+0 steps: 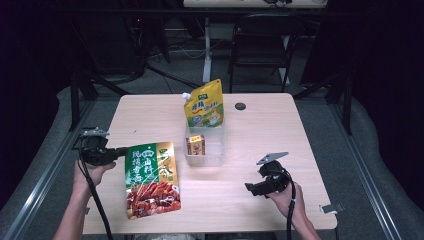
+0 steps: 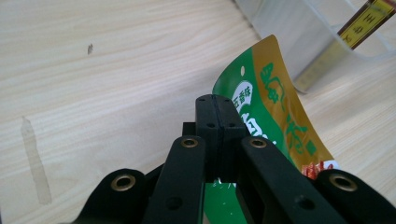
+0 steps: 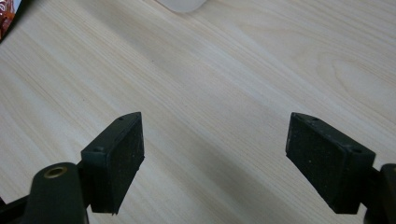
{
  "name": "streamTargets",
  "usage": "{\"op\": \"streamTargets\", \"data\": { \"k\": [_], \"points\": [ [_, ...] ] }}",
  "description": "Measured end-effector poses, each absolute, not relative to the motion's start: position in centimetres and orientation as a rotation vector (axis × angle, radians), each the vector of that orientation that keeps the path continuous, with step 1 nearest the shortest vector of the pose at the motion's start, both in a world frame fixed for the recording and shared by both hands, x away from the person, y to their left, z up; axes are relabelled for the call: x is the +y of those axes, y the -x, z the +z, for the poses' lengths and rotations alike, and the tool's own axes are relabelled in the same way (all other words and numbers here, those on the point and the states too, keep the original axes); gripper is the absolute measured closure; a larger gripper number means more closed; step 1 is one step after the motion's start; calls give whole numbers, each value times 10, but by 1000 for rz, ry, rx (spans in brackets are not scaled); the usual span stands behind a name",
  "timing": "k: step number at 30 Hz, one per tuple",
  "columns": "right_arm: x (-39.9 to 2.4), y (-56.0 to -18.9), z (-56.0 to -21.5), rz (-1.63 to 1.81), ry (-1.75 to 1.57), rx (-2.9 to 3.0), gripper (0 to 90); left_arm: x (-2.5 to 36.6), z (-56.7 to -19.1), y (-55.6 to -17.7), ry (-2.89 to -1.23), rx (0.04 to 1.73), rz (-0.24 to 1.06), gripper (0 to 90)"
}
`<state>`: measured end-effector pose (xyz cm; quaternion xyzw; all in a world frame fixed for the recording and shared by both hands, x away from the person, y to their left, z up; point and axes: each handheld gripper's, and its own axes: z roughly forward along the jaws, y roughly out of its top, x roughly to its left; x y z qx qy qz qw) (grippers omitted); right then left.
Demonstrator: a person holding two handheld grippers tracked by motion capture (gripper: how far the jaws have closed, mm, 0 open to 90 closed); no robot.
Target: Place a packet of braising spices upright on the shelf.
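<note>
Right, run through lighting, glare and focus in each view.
High view: table evenly lit, surroundings near black, text on the green packet soft. Left gripper view: faint sheen on that packet, clear bin blurred. Right gripper view: soft shadows beneath the open jaws.

Clear tub (image 1: 204, 150) sat mid-counter (image 1: 265, 125), a small box (image 1: 195, 145) inside it. Spouted pouch (image 1: 204, 104) stood just behind the tub, touching its rear. Flat sauce packet (image 1: 151, 180) lay left of the tub, nearer the front edge. Small round disc (image 1: 240, 106) lay right of the pouch, near the back.
</note>
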<state>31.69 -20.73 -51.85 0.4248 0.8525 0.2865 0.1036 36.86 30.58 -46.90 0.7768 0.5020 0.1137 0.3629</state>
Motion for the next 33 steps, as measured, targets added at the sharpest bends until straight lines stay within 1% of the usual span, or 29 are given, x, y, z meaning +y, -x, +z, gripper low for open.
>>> {"op": "streamTargets", "data": {
  "k": [16, 25, 33],
  "points": [
    [-208, -318, -519, 839, -1256, 2522, 187, 296, -439, -378, -2013, 1228, 371, 900],
    [-208, -318, -519, 835, -1255, 2521, 188, 289, -420, -379, -2019, 1134, 449, 900],
    [-209, -318, -519, 845, -1260, 2512, 189, 287, -406, -378, -2001, 1104, 463, 900]
  ]
}}
